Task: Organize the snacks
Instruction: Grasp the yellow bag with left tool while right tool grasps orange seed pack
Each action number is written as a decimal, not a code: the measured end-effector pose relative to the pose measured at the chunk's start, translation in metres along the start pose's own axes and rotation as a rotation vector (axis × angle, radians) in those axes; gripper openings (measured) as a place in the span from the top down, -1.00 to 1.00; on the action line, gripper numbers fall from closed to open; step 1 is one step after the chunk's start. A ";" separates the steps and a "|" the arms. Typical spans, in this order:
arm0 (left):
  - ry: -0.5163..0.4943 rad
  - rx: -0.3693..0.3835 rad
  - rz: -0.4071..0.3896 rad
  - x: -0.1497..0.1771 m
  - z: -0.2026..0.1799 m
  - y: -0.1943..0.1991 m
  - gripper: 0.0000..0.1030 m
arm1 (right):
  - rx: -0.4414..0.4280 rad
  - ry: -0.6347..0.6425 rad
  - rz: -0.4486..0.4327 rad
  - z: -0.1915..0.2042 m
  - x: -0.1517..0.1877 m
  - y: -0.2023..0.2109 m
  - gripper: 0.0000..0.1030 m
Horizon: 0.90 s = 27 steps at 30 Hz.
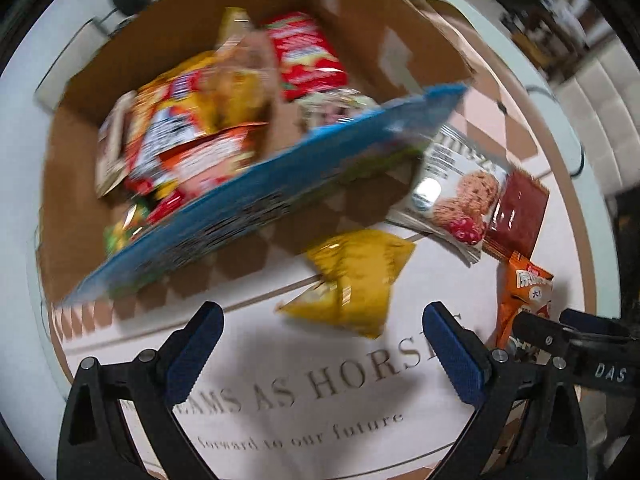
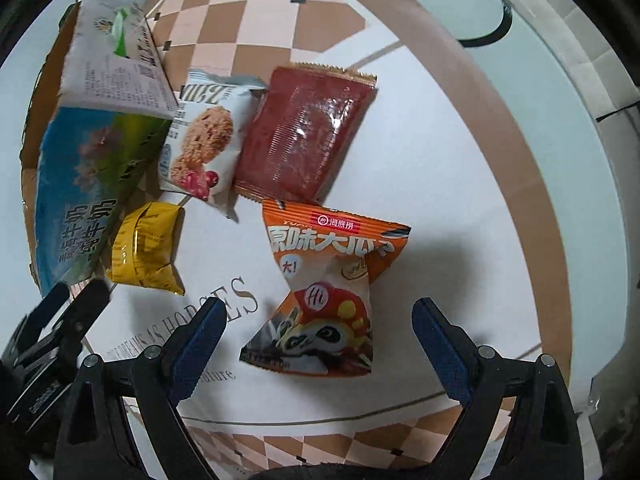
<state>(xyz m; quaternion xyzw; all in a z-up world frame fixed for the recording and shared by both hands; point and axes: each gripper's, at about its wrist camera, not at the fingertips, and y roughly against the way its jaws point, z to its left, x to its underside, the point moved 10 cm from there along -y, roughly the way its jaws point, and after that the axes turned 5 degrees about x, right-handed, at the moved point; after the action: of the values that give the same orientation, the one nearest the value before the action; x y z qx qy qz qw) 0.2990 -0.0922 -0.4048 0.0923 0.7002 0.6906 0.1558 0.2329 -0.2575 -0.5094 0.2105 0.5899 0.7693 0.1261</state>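
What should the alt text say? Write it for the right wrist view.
Open right gripper above an orange snack packet on a printed tablecloth. Beyond lie a dark red packet, a cookie packet and a yellow packet.

Box (image 1: 80, 184) holds piled snacks; large bag (image 1: 248, 200) leans over its near wall. Four packets lie on cloth (image 2: 420, 184) beside it.

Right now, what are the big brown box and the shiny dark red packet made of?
The big brown box looks like cardboard: matte, tan, with flat folded walls. The shiny dark red packet seems to be thin plastic film: it is glossy, shows light glare, and has crimped zigzag ends. It could be foil-lined; that can't be told.
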 end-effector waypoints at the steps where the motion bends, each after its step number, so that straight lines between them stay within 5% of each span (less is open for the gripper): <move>1: -0.020 -0.001 0.014 -0.003 -0.005 -0.005 -0.98 | -0.002 -0.002 0.005 -0.001 -0.001 -0.002 -0.87; 7: -0.104 -0.004 0.070 -0.013 -0.028 -0.033 -0.81 | -0.020 -0.014 0.030 -0.009 0.000 -0.013 -0.86; 9: -0.109 0.002 0.090 -0.013 -0.032 -0.040 -0.26 | -0.024 -0.018 0.038 -0.012 0.001 -0.016 -0.86; 12: -0.099 -0.021 0.080 -0.014 -0.031 -0.040 -0.02 | -0.035 -0.024 0.049 -0.016 0.002 -0.017 -0.80; 20: 0.125 0.079 0.136 0.025 -0.006 -0.036 0.10 | -0.030 0.004 0.053 -0.016 0.003 -0.022 -0.11; 27: 0.339 0.204 0.177 0.066 0.020 -0.037 0.09 | 0.098 0.211 0.100 0.004 0.021 -0.031 0.01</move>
<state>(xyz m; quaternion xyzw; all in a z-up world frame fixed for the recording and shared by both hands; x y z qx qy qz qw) 0.2478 -0.0516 -0.4470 0.0514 0.7719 0.6327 -0.0357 0.2145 -0.2367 -0.5345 0.1632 0.6257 0.7626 0.0143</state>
